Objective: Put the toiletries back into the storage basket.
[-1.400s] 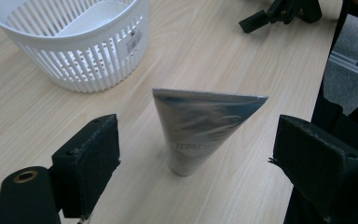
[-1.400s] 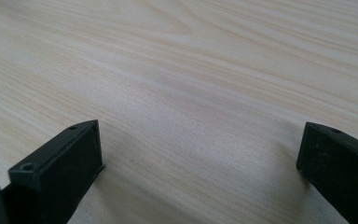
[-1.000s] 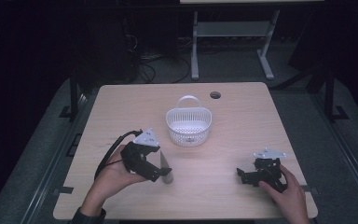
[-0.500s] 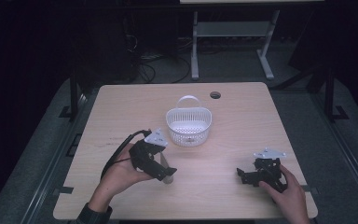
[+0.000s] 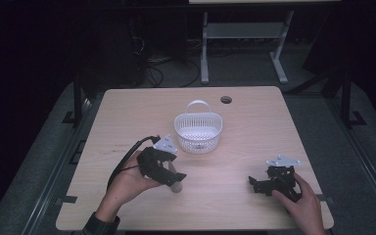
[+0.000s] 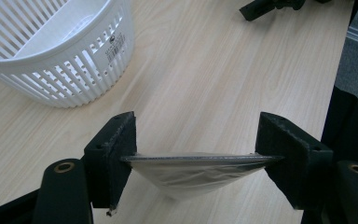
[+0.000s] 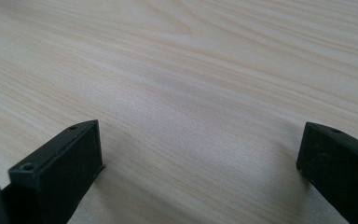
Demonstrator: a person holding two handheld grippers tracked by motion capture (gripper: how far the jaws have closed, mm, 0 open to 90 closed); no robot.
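Note:
My left gripper (image 5: 174, 180) is held over the front left of the wooden table (image 5: 254, 122), shut on a thin flat greyish item (image 6: 191, 179). In the left gripper view the item's edge spans from one jaw to the other, and clear plastic sags beneath it. In the high view the same item (image 5: 176, 187) pokes out under the jaws, close to the tabletop. A white slotted basket (image 5: 198, 131) with a handle stands just beyond, and its wall (image 6: 56, 56) is empty where visible. My right gripper (image 5: 255, 185) rests at the front right, open, its jaws (image 7: 200, 154) wide apart over bare wood.
A round cable hole (image 5: 226, 100) sits near the table's far edge. A black cable (image 5: 127, 159) trails from the left gripper toward the person. The right gripper (image 6: 270, 5) shows far off in the left gripper view. A metal stand (image 5: 245, 34) is on the floor behind the table.
The left hand has shifted slightly right toward the basket and turned a little, still holding the flat item. The right hand and gripper have stayed put.

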